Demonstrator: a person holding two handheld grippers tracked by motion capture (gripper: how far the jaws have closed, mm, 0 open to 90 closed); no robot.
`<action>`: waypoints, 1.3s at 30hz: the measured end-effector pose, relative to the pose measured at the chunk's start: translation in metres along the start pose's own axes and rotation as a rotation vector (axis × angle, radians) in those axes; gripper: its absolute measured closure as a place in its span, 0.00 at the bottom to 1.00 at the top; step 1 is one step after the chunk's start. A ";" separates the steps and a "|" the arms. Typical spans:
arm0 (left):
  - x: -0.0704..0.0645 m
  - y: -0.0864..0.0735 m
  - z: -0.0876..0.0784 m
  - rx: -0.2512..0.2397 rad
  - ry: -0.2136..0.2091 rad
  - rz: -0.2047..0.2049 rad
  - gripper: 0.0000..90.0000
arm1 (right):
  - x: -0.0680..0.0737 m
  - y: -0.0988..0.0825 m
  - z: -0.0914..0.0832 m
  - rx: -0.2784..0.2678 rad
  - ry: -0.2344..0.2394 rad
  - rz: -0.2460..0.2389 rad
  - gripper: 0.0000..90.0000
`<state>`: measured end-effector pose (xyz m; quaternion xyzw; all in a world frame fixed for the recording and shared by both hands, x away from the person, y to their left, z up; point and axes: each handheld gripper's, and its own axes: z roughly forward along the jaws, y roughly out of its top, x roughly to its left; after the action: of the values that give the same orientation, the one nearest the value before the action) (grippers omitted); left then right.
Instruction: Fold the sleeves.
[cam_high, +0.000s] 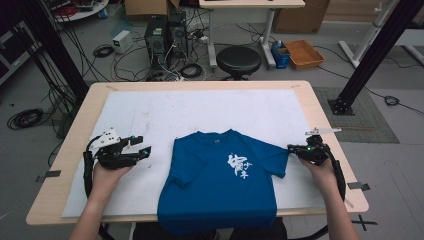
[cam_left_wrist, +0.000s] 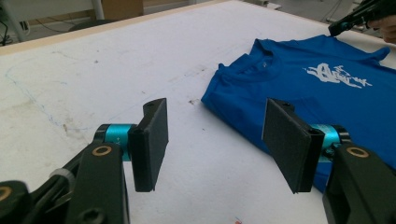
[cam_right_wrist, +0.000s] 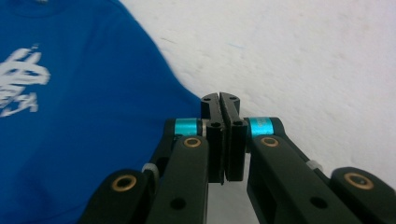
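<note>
Right gripper (cam_right_wrist: 223, 100) fingers meet, perhaps pinching the T-shirt's (cam_high: 220, 180) sleeve; left gripper (cam_left_wrist: 215, 135) fingers gape beside it.

The T-shirt (cam_high: 220, 180) lies flat on a mat (cam_high: 150, 115) that covers most of the desk (cam_high: 320, 115). It is at the near middle of the desk, and its lower edge hangs over the near edge. The collar points to the far side. The left tongs (cam_high: 142, 146) are on the mat to the left of the T-shirt, apart from it. The right tongs (cam_high: 291, 148) are at the tip of the right sleeve. On the floor behind the desk stands a stool (cam_high: 238, 61).
</note>
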<state>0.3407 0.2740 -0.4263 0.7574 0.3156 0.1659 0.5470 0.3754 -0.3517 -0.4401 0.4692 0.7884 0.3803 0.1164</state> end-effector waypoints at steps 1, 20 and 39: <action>0.000 0.000 0.000 0.000 -0.002 -0.002 0.46 | 0.003 0.002 -0.002 -0.007 0.005 -0.002 1.00; 0.000 -0.001 0.004 0.011 -0.023 -0.015 0.45 | 0.147 0.072 0.007 -0.025 0.071 -0.213 1.00; -0.006 0.002 0.012 0.029 -0.038 -0.016 0.45 | 0.121 0.062 -0.006 -0.181 0.065 -0.114 0.72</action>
<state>0.3435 0.2613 -0.4284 0.7658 0.3135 0.1423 0.5432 0.3480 -0.2379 -0.3714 0.3985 0.7796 0.4580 0.1541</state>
